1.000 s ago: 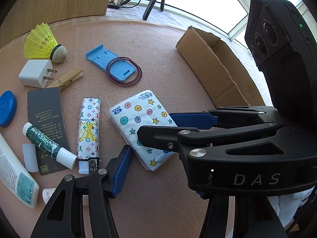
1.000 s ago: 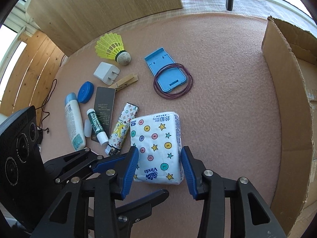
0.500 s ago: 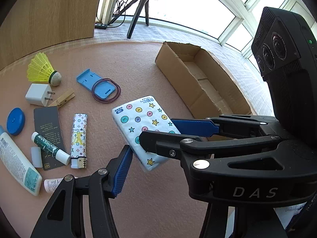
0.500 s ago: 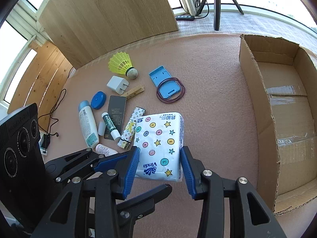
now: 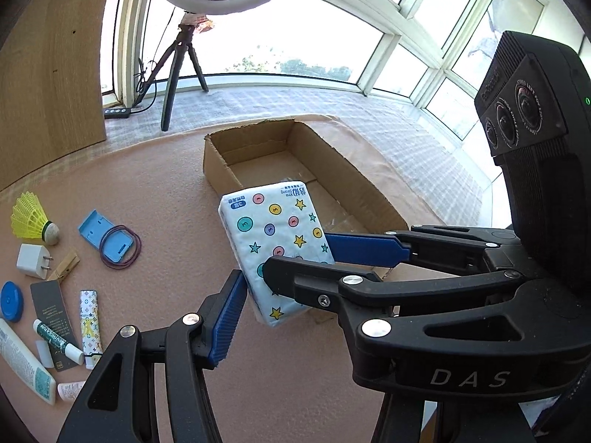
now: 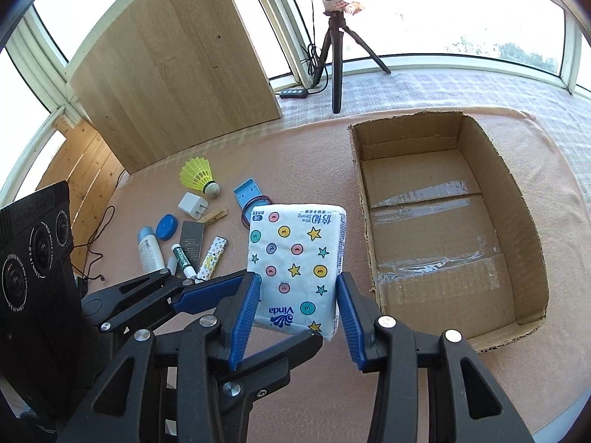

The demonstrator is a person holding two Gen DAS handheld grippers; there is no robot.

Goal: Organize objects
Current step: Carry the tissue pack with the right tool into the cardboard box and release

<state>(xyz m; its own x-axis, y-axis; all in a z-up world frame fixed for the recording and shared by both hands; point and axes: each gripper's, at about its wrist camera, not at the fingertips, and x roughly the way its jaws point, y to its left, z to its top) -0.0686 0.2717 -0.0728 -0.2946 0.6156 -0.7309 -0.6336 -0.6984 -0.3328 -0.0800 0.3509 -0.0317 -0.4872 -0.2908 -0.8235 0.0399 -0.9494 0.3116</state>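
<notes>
My right gripper is shut on a white tissue pack printed with coloured dots and stars, holding it in the air left of the open cardboard box. In the left wrist view the tissue pack hangs in front of the near corner of the box, with the right gripper's fingers across it. My left gripper is open and holds nothing; one blue pad shows low in that view.
On the pink mat at left lie a yellow shuttlecock, white charger, clothespin, blue stand with a rubber band, blue lid, patterned lighter, lip balm and tube. A tripod stands behind.
My right gripper has lifted the tissue pack off the mat and carried it up and toward the box. Both cameras have risen, so the whole box now shows.
</notes>
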